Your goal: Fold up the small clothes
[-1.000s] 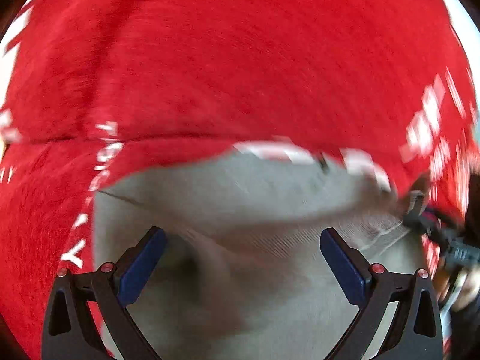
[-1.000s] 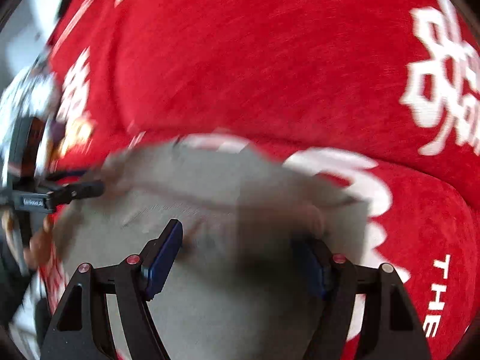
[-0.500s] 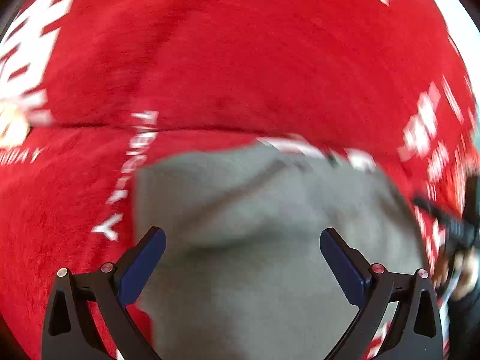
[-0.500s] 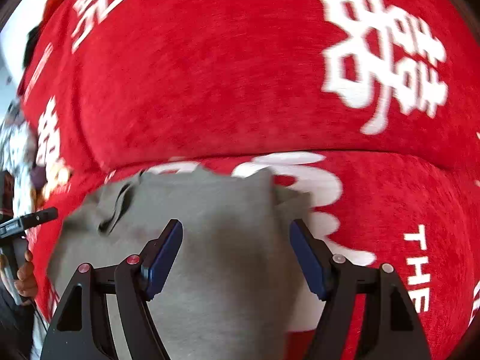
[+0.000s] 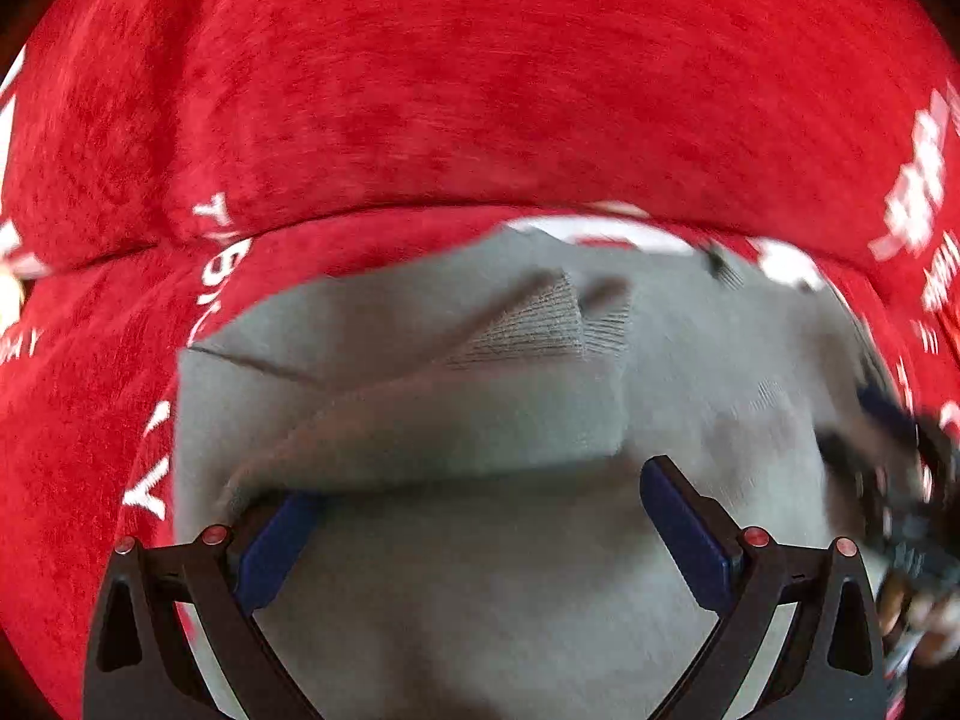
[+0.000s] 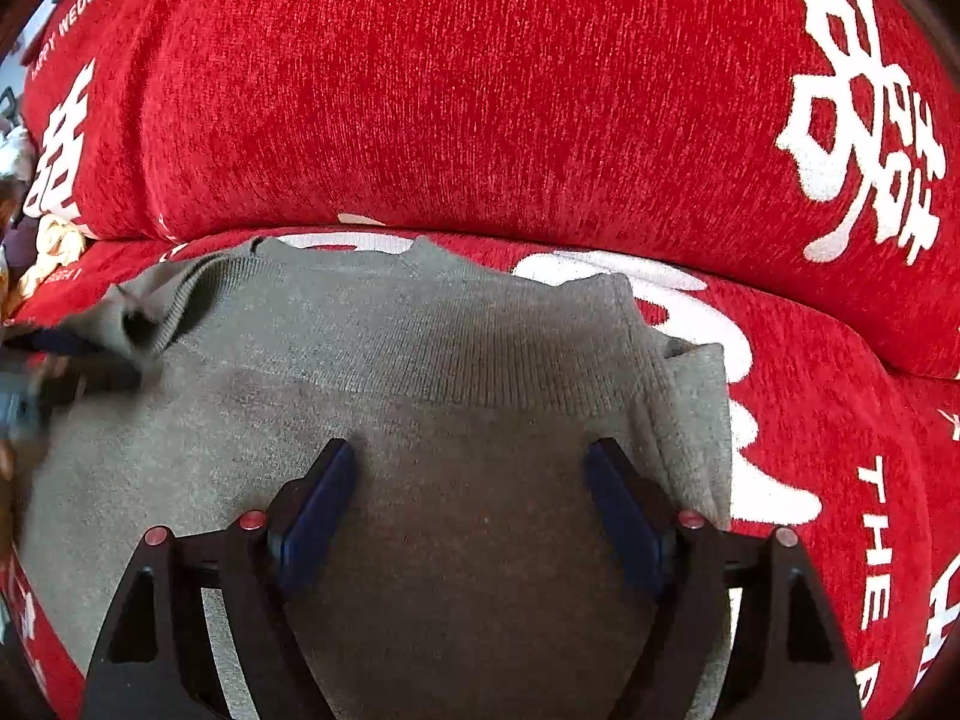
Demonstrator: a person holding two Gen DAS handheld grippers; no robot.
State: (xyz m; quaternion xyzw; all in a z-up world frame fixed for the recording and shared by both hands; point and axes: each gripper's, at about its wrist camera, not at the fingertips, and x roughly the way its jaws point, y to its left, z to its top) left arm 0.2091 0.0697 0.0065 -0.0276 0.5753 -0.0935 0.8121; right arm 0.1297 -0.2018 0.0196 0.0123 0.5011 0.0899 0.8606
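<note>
1. We saw a grey knit garment [image 6: 456,372] lying on the seat of a red sofa [image 6: 456,90], its far edge close to the crease where the seat meets the backrest.
2. The sofa cover carried white characters [image 6: 864,120] and white lettering, part of it hidden under the garment.
3. In the right wrist view, the right gripper [image 6: 468,480] hovered low over the garment's middle, its jaws standing wide with nothing between them; grey cloth filled the gap beneath.
4. We could not tell whether its blue pads [image 6: 318,510] touched the fabric.
5. To the right of that gripper, a folded strip of the garment [image 6: 696,420] lay along the right side, ending near a ribbed edge.
6. In the left wrist view, the left gripper [image 5: 480,516] also had its jaws spread wide, and they clamped nothing.
7. A sleeve [image 5: 480,408] with a ribbed cuff [image 5: 540,324] lay folded across the garment just ahead of that gripper; the sleeve's near end draped over the left pad [image 5: 270,546] and hid its tip.
8. The other gripper showed as a dark, motion-blurred shape at the right edge of the left wrist view, over the garment's far side.
9. At the left edge of the right wrist view, the left gripper appeared blurred beside a rumpled dark fold of the garment [image 6: 144,324].
</note>
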